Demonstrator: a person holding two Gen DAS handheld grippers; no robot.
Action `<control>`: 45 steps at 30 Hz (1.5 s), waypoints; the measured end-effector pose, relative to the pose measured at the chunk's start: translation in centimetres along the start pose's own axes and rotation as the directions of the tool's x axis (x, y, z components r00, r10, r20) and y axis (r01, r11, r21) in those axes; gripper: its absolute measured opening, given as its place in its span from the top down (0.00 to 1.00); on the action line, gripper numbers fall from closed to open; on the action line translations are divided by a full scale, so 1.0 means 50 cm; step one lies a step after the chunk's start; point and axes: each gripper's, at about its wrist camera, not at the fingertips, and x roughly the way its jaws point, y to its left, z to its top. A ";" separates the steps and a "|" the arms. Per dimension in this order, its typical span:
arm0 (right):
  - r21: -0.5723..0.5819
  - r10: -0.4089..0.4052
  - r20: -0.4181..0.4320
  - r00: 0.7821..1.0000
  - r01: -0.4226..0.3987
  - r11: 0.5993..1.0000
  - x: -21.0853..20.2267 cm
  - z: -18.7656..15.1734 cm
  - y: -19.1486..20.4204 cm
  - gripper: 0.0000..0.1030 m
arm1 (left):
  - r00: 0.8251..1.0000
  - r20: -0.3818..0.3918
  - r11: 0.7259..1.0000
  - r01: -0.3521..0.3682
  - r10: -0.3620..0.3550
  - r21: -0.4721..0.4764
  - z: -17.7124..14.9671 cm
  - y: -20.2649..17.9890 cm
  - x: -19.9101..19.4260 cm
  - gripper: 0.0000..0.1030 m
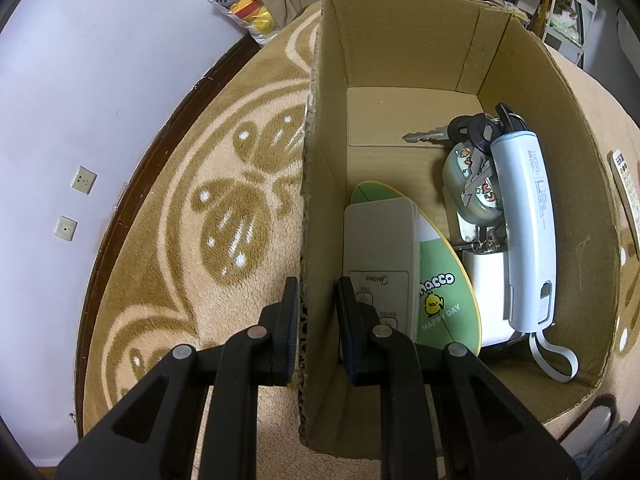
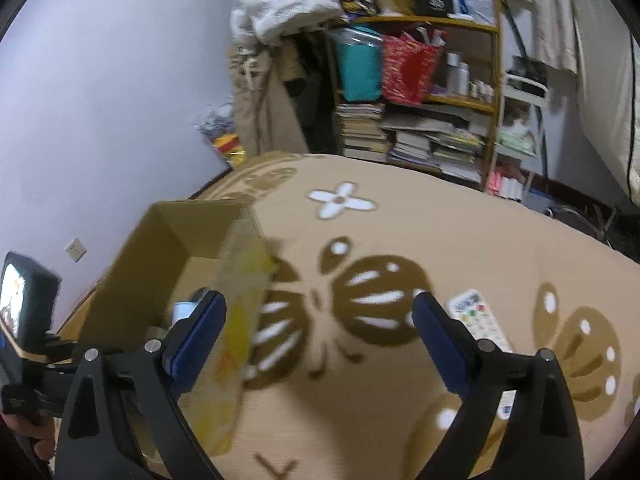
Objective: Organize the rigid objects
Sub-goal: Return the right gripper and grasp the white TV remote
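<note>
We pinch the left wall of the box with our left gripper, one finger on each side; a remote, keys and a power bank lie inside; our right gripper is wide open, holding nothing, above the blanket; another remote lies beside its right finger.

Just ahead of your left gripper, inside the box, the flat white plastic remote carries the brand "Midea", seen upside down from where you hold it. To the right of it, the round green card with a yellow rim reads "nacco", its first letters hidden under the remote, with "HAPPY DAY" beneath a small yellow chick. Further right, the long pale blue plastic power bank is marked "10000"; the fine print beside that is too small to read.
</note>
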 end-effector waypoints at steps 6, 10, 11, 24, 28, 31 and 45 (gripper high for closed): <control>0.060 -0.027 0.016 1.000 0.026 0.998 0.003 0.031 -0.078 0.04 | 1.000 0.000 1.000 -0.004 0.004 0.004 0.001 -0.002 0.001 0.82; 0.080 -0.059 0.000 0.998 0.058 0.995 0.022 0.036 -0.121 0.04 | 1.000 0.000 1.000 -0.004 0.004 0.004 0.001 -0.003 0.001 0.82; 0.084 -0.062 -0.009 0.998 0.063 0.994 0.029 0.034 -0.130 0.04 | 1.000 0.000 1.000 -0.005 0.005 0.005 0.001 -0.003 0.001 0.82; 0.058 -0.159 -0.159 0.974 0.170 0.984 0.110 -0.063 -0.221 0.04 | 1.000 0.001 0.999 -0.029 0.029 0.017 0.000 -0.015 -0.001 0.82; 0.057 -0.183 -0.201 0.963 0.197 0.979 0.135 -0.086 -0.241 0.04 | 1.000 0.001 0.999 -0.030 0.030 0.019 0.000 -0.018 -0.002 0.82; 0.057 -0.194 -0.218 0.956 0.211 0.976 0.146 -0.101 -0.252 0.06 | 1.000 0.001 0.999 -0.031 0.031 0.019 0.001 -0.019 -0.003 0.82; 0.098 -0.186 -0.221 0.957 0.211 0.973 0.149 -0.121 -0.269 0.43 | 0.999 0.001 0.999 -0.035 0.035 0.022 0.003 -0.022 -0.005 0.82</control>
